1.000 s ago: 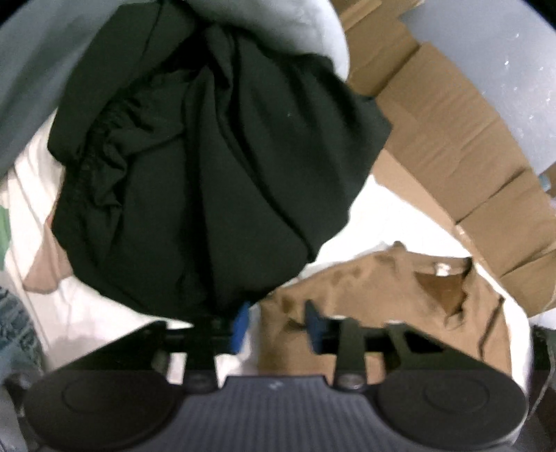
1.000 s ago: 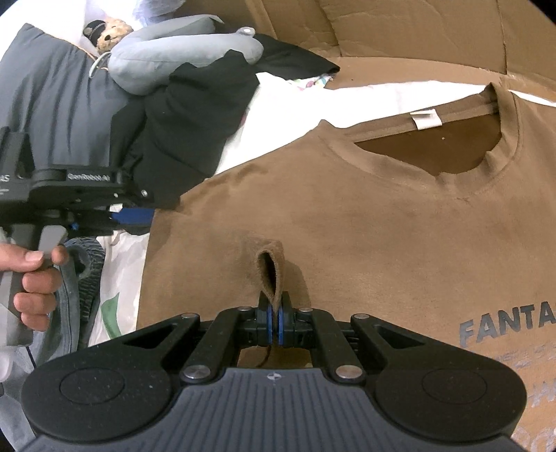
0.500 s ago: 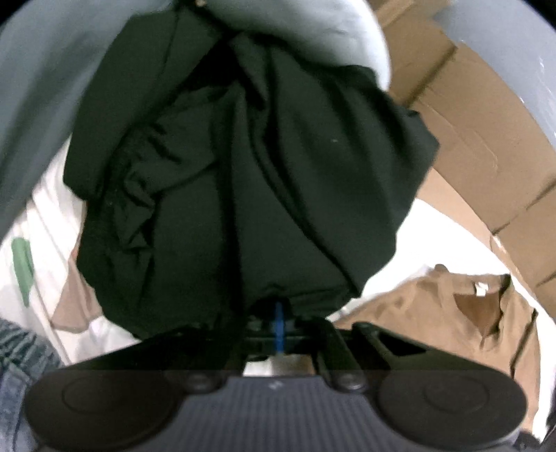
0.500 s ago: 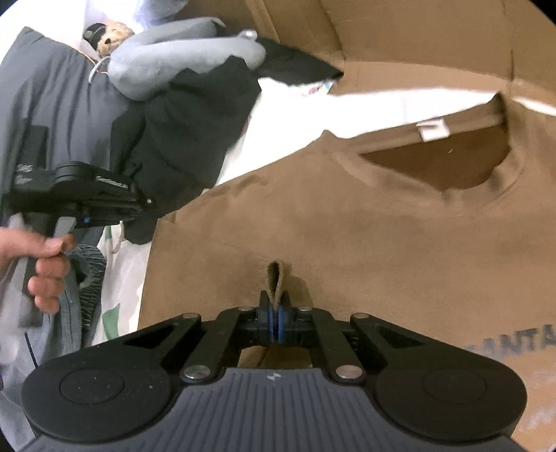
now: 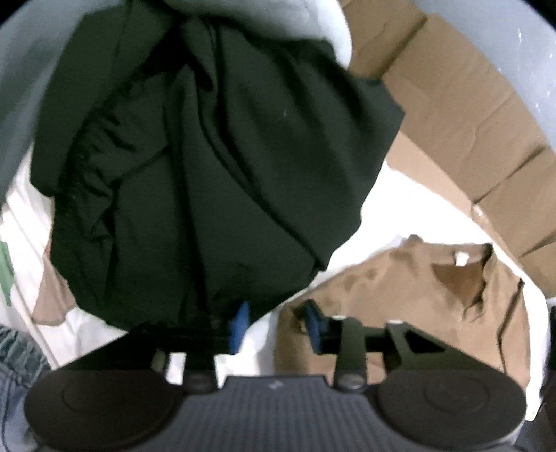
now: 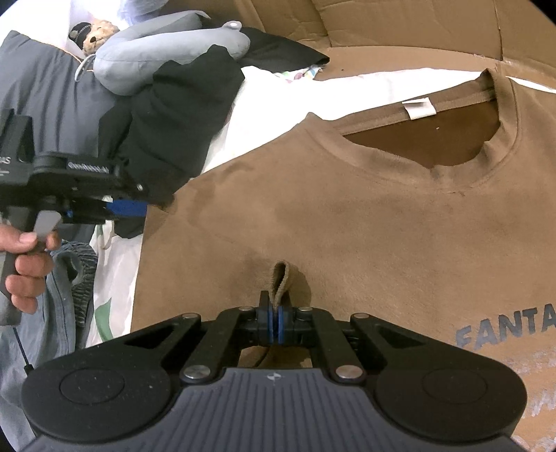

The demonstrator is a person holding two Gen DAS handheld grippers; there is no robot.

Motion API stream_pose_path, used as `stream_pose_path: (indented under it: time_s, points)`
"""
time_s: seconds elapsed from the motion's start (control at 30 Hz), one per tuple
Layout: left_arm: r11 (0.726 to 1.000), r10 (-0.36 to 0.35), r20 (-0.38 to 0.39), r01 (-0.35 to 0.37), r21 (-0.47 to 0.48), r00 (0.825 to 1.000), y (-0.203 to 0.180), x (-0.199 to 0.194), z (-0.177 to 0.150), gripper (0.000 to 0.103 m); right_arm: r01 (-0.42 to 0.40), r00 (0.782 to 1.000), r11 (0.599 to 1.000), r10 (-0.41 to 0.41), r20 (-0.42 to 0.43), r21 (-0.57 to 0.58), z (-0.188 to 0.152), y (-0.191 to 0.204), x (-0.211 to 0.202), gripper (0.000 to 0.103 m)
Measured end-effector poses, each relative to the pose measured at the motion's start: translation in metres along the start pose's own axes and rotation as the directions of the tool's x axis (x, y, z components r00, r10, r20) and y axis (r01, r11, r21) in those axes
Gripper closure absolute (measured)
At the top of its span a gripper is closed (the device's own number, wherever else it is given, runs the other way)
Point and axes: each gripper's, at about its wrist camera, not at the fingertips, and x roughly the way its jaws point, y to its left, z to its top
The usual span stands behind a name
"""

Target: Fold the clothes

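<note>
A brown T-shirt [image 6: 347, 215] lies flat on the white sheet [image 6: 278, 90], collar and white label toward the far side and grey lettering at the right. My right gripper [image 6: 277, 325] is shut on a small raised pinch of its cloth near the left sleeve side. A crumpled black garment [image 5: 208, 174] is heaped to the shirt's left. My left gripper [image 5: 276, 323] stands open at the black garment's lower edge, its left pad partly under that cloth and its right pad over the brown T-shirt [image 5: 399, 288]. In the right wrist view the left gripper [image 6: 132, 208] is held in a person's hand [image 6: 24, 264].
A grey neck pillow [image 6: 166, 59] and a small teddy bear [image 6: 93, 33] rest on top of the black garment [image 6: 180, 114]. Cardboard [image 6: 382, 24] lines the far side. Denim cloth [image 6: 80, 274] and grey fabric lie at the left.
My left gripper shut at the black garment's edge half a second ago and now stands open again, shifted back toward the brown shirt. The right gripper keeps its pinch.
</note>
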Motion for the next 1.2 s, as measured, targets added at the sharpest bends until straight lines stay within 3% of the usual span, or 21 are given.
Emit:
stream_pose_path:
  time_s: [0.03, 0.23, 0.53, 0.63, 0.7, 0.8, 0.97, 1.1, 1.2]
  points:
    - [1.000, 0.004, -0.006, -0.004, 0.009, 1.000, 0.001, 0.002, 0.000, 0.095, 0.001, 1.000, 1.000, -0.001, 0.003, 0.001, 0.000, 0.000, -0.001, 0.102]
    - [0.993, 0.065, 0.012, -0.066, 0.095, 0.998, 0.012, 0.003, -0.003, 0.096, 0.024, 1.000, 1.000, -0.024, 0.020, 0.017, 0.005, -0.002, -0.013, 0.103]
    - [1.000, 0.019, 0.058, -0.019, -0.016, 0.998, 0.038, -0.010, -0.001, 0.094, 0.012, 1.000, 0.996, -0.012, -0.004, 0.084, 0.004, -0.020, -0.001, 0.098]
    - [1.000, 0.019, 0.125, -0.020, 0.004, 0.992, 0.040, -0.033, -0.008, 0.094, 0.015, 1.000, 0.997, -0.016, 0.017, 0.082, 0.004, -0.022, -0.007, 0.092]
    - [1.000, 0.006, 0.129, -0.010, 0.026, 0.992, 0.039, -0.044, -0.016, 0.094, 0.008, 1.000, 0.995, -0.010, 0.022, 0.102, 0.005, -0.025, -0.009, 0.091]
    - [0.999, -0.021, 0.125, 0.016, 0.046, 0.992, 0.035, -0.055, -0.031, 0.096, 0.007, 1.000, 0.993, -0.010, 0.024, 0.117, 0.007, -0.029, -0.010, 0.091]
    - [0.995, -0.061, 0.049, 0.057, 0.079, 0.997, 0.011, -0.042, -0.058, 0.100, 0.015, 1.000, 0.994, -0.017, 0.023, 0.106, 0.009, -0.028, -0.009, 0.091]
    - [0.993, -0.069, 0.013, 0.067, 0.095, 0.998, -0.013, -0.024, -0.062, 0.100, 0.019, 1.000, 0.994, -0.021, 0.022, 0.108, 0.010, -0.028, -0.007, 0.091]
    - [0.995, -0.026, 0.006, 0.026, 0.095, 1.000, -0.011, -0.009, -0.056, 0.102, 0.018, 1.000, 0.993, -0.021, 0.020, 0.113, 0.012, -0.028, -0.006, 0.091]
